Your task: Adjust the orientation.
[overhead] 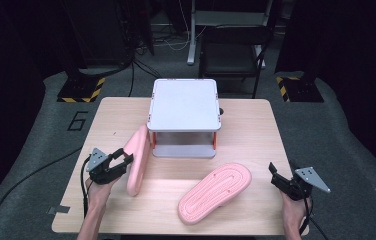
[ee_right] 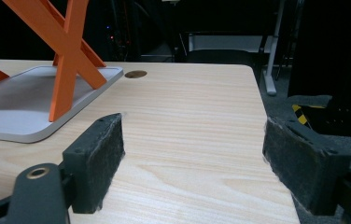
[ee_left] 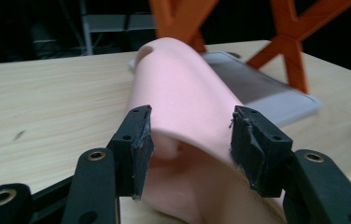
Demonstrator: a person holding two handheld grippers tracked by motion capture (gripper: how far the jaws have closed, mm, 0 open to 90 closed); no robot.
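Can't tell whether the left gripper (ee_left: pixel 190 140) pads (ee_left: pixel 142 140) actually press the pink slipper (ee_left: pixel 187 93) in the left gripper view; near end of it cut off by the bottom edge. Orange legs (ee_left: pixel 295 42) of the grey rack (overhead: pixel 184 105) chopped at the top edge, slightly blurred. From the high view, lower shelf (overhead: pixel 183 150) mostly hidden under the top. Both forearms cut off at the bottom.

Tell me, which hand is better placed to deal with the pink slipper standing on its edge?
Probably the left. Its gripper is right at the standing slipper, fingers open around it. The right gripper waits at the table's far side.
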